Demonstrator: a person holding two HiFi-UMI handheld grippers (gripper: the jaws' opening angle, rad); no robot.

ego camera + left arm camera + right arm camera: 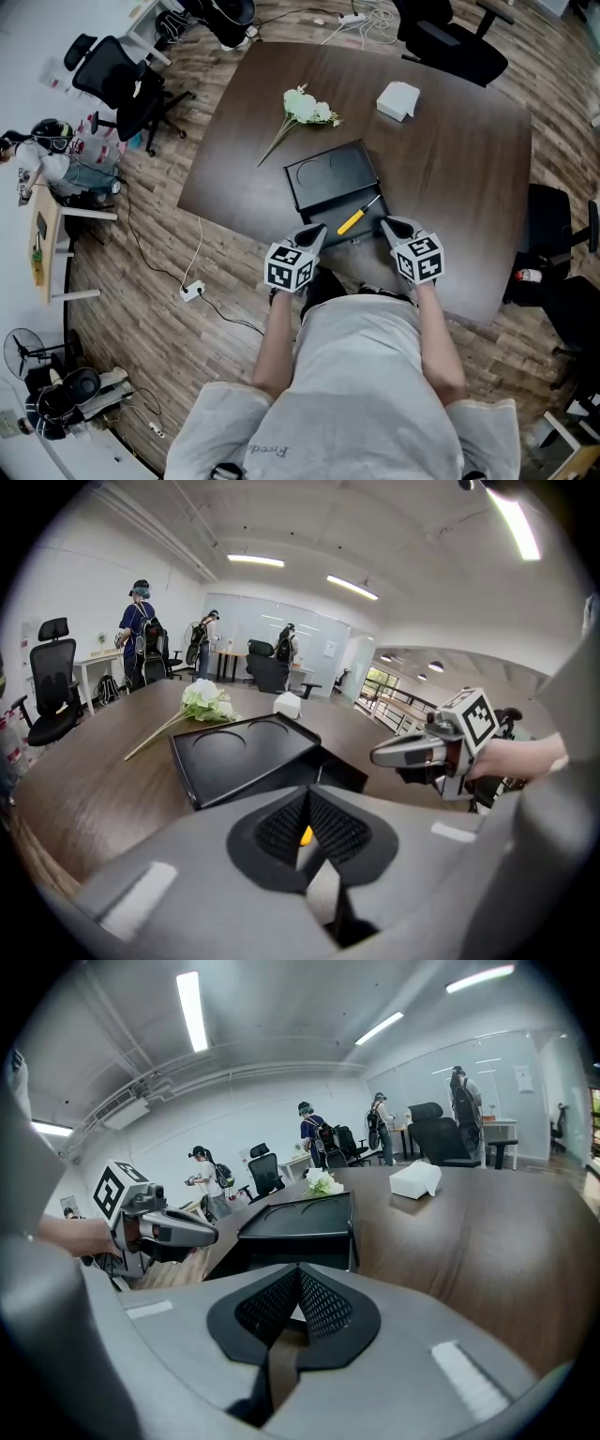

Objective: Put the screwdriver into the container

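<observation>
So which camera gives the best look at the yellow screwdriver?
The head view: the screwdriver shows whole, yellow handle and metal shaft. The left gripper view catches only a yellow sliver of it past its tongs; the right gripper view shows none.

wood-plank floor (141, 281) | dark brown table (450, 159) | black office chairs (122, 80) | ceiling strip lights (190, 1009)

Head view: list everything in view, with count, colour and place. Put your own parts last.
table: one, dark brown, centre
container: one, black, mid-table
screwdriver: one, yellow handle, at the container's near edge
flower: one, white with green stem, beyond the container
box: one, white, far right of the table
office chairs: at least two, black, around the table
left hand-held gripper: grey, jaws together, empty
right hand-held gripper: grey, jaws together, empty
</observation>
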